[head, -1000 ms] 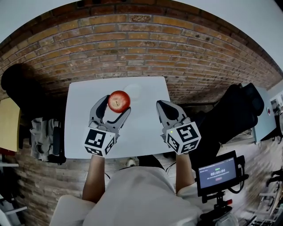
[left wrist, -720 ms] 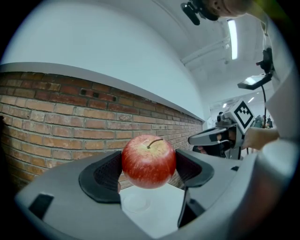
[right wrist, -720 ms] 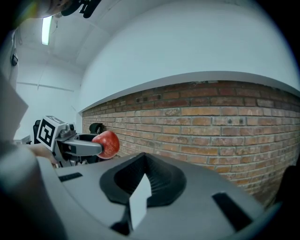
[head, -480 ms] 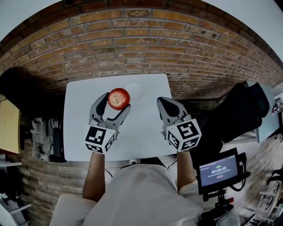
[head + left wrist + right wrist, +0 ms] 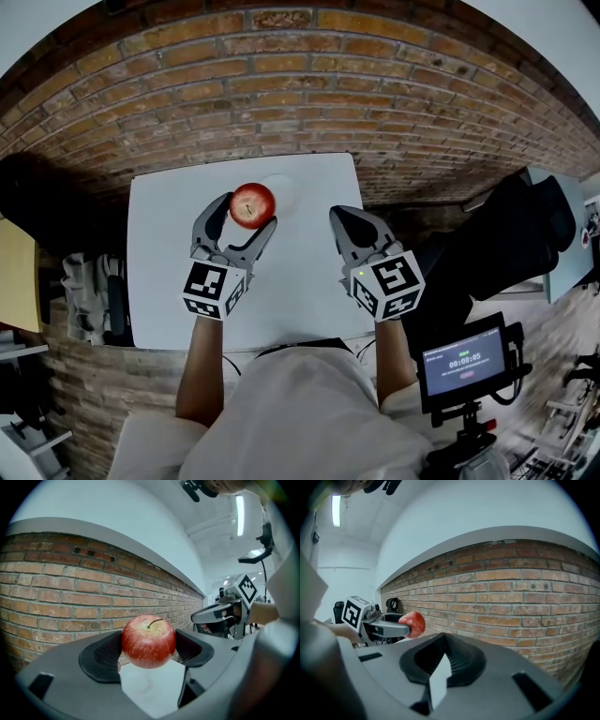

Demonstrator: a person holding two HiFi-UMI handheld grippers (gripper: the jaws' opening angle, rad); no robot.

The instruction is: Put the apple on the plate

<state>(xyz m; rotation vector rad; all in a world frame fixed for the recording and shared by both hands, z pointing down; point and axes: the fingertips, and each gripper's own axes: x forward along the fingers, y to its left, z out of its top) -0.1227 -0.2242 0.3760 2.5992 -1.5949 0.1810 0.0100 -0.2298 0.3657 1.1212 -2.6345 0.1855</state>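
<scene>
Jaws of your left gripper [image 5: 244, 217] are spread wide and clamped on the apple [image 5: 149, 641], one dark pad pressing each side of it. It is a red apple, held upright with its short stem pointing up. It hangs in the air above the white table [image 5: 159, 281], touching neither the tabletop nor the plate [image 5: 289, 192]. From the head view the apple covers the left part of this plate, a pale white dish that barely stands out from the table and sits toward the far edge. In the left gripper view, the plate's faint round outline shows on the table below the fruit.

Your right gripper [image 5: 341, 219] hovers over the table's right side, well apart from the apple, level with your left one. Its jaws are pressed together with nothing between them.

Beyond the table's far edge rises a brick wall [image 5: 281, 84]. Low to your right, off the table, a small dark screen [image 5: 466, 359] stands on a mount.
</scene>
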